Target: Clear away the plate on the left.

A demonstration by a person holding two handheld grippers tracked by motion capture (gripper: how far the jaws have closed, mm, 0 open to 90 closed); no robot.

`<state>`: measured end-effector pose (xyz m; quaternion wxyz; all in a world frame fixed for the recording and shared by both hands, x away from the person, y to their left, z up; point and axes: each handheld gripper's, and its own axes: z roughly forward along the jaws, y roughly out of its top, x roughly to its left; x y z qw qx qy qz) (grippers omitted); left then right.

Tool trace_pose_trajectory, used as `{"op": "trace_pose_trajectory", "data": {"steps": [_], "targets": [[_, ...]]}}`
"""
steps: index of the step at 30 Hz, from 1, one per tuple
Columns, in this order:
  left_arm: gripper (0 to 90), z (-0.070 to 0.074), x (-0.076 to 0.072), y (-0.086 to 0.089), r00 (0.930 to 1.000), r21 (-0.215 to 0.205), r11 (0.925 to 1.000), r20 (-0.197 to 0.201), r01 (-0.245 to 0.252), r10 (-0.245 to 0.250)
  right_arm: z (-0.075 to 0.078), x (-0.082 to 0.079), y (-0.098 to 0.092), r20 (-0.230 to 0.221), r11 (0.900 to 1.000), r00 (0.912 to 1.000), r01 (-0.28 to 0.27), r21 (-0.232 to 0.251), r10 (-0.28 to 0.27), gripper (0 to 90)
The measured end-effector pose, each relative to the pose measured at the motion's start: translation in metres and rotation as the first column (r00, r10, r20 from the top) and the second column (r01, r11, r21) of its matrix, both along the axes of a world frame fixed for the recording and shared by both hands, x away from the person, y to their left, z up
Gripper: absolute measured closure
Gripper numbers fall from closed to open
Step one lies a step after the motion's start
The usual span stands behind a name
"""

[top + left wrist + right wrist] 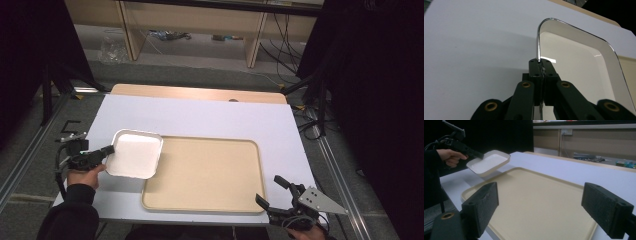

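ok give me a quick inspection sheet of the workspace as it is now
surface: white table top, wooden edge at the far side
job's things: white dish lifted off the table, one corner over the beige tray; tray lies flat with nothing in it
clutter: nothing seen on the table
grippers: left gripper shut on the dish's rim; right gripper open with nothing between its jaws, near the tray's near right corner
cables: black cables on the floor beyond the table
surroundings: wooden shelving behind, dark curtains at both sides
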<state>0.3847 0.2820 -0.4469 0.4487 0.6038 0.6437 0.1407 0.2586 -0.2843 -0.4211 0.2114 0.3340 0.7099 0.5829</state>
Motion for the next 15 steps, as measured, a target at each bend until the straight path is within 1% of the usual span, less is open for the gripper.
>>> {"op": "trace_pose_trajectory", "data": {"steps": [2, 4, 8, 11, 12, 14, 15], "targets": [[88.0, 0.001, 0.0, -0.009, 0.9997, 0.01, 0.9996, 0.003, 0.026, -0.026, 0.0, 0.0, 0.0, 0.0, 1.0, 1.0, 0.0, -0.002, 0.0, 15.1], [88.0, 0.001, 0.001, -0.018, 0.9984, 0.008, 0.9984, 0.005, 0.056, -0.056, 0.0, 0.0, 0.0, -0.007, 1.0, 1.0, -0.004, -0.001, 0.004, 15.1], [88.0, 0.0, 0.003, -0.038, 0.994, 0.02, 0.9938, 0.003, 0.109, -0.109, 0.0, 0.0, 0.0, -0.005, 1.0, 1.0, -0.005, 0.001, 0.005, 15.2], [88.1, -0.002, 0.005, -0.051, 0.9878, 0.016, 0.9877, 0.002, 0.155, -0.155, 0.0, 0.0, 0.0, -0.005, 1.0, 1.0, -0.005, 0.001, 0.005, 15.1], [88.1, -0.002, 0.005, -0.055, 0.9864, 0.013, 0.9864, -0.002, 0.164, -0.164, 0.0, 0.0, 0.0, -0.006, 1.0, 1.0, -0.004, 0.001, 0.004, 15.1], [88.1, -0.005, 0.006, -0.066, 0.9797, 0.003, 0.9797, -0.007, 0.2, -0.2, 0.0, 0.0, 0.0, -0.007, 1.0, 1.0, -0.004, 0.0, 0.004, 15.1], [88.1, -0.005, 0.006, -0.07, 0.9773, 0.006, 0.9773, -0.011, 0.212, -0.212, 0.0, 0.001, 0.0, 0.006, 1.0, 1.0, 0.001, -0.011, 0.0, 15.1]]}}
